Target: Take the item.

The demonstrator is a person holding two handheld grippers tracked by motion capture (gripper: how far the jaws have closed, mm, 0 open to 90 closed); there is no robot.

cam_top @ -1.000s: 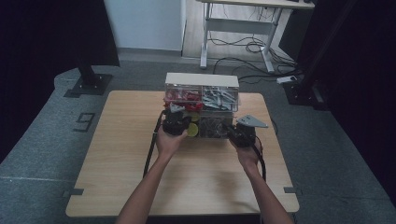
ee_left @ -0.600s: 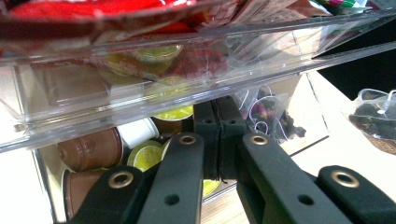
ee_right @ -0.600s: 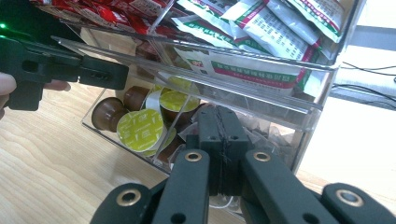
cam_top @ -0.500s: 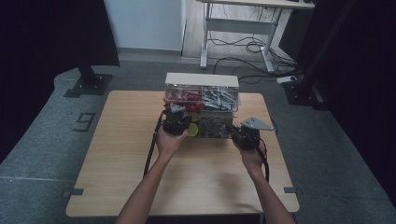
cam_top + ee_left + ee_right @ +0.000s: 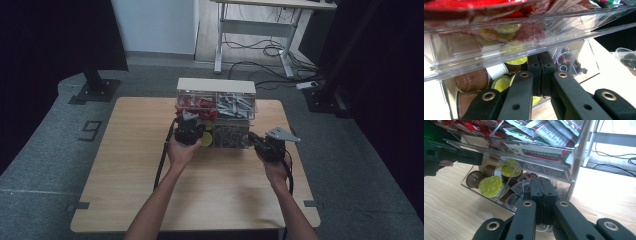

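Both hand-held grippers, left (image 5: 192,125) and right (image 5: 256,140), jaws pressed together on nothing, are held at the clear acrylic organizer's (image 5: 216,92) lower drawer (image 5: 227,134), seemingly to work it.

From above, my left hand-held gripper (image 5: 192,131) covered the lower left front of the clear organiser (image 5: 216,111), and its contents were too small to read. In my left gripper view the upper drawer (image 5: 506,30) ran off both edges, blurred.
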